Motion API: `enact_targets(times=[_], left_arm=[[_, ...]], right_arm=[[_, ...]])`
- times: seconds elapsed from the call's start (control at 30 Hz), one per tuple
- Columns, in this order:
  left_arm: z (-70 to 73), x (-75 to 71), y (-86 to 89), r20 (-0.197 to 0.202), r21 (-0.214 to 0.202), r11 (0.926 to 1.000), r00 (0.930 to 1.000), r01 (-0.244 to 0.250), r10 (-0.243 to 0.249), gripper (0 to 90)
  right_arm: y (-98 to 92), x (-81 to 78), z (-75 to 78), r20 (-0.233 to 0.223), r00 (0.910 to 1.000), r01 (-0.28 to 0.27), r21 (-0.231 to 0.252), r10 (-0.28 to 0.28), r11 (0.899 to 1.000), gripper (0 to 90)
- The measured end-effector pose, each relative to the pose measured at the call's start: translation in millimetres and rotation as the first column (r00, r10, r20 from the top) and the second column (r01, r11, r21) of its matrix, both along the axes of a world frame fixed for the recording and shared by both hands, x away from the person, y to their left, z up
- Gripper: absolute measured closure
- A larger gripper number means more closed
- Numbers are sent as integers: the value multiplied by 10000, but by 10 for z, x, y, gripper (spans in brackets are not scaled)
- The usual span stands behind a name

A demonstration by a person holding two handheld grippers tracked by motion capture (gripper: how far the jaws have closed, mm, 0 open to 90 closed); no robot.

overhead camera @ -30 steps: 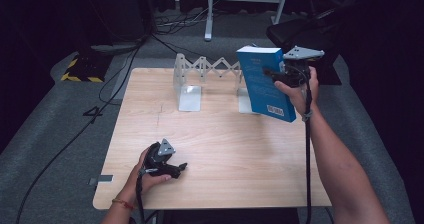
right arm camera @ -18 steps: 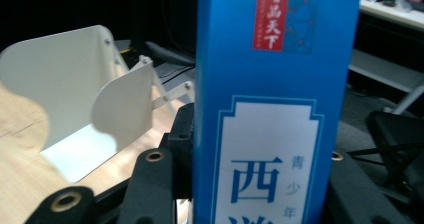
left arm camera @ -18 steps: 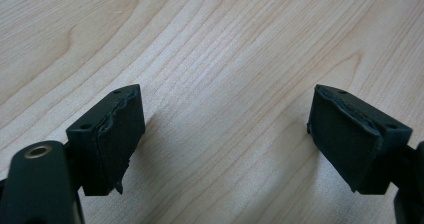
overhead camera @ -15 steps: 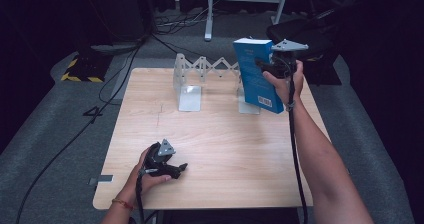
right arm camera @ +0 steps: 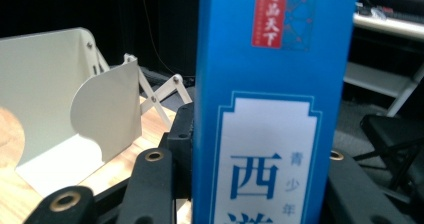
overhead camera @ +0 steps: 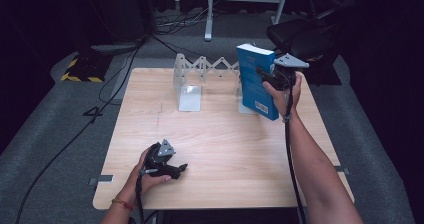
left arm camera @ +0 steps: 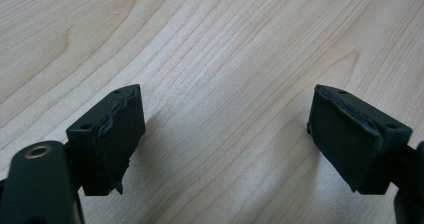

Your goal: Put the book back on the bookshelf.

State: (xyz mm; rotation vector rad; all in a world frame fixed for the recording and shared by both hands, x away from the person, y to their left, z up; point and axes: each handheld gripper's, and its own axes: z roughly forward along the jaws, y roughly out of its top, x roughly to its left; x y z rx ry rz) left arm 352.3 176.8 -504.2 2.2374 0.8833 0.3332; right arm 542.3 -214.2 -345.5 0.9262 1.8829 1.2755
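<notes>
1. My right tongs are clamping a thick blue paperback book with a white title panel, jaws pressed against both of its covers, spine facing my camera.
2. I am holding that book upright above the far right part of the pale wooden counter, just beside the right plate of the cream metal expanding book rack.
3. My left tongs are resting on the counter near its front edge, jaws standing wide apart with nothing but bare wood between them.
</notes>
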Motion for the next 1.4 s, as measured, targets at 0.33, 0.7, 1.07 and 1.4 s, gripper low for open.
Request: enact_targets(times=[0.33,0.7,1.07,1.4], left_arm=[[-1,-3,-3,16,-12,10000,10000,-37,37,160],[0,-1,-4,23,16,10000,10000,37,-37,160],[-2,0,-8,2,-20,10000,10000,55,-55,160],[-3,-2,-10,-20,-46,10000,10000,36,-36,160]], right_arm=[[-198,-288,-106,133,9999,-97,-148,99,9998,604],[-478,-529,-285,-125,9993,-348,426,354,9985,602],[-622,-697,-424,94,9991,-429,701,423,9966,592],[-748,-716,-772,-1761,9814,-710,390,768,9967,492]])
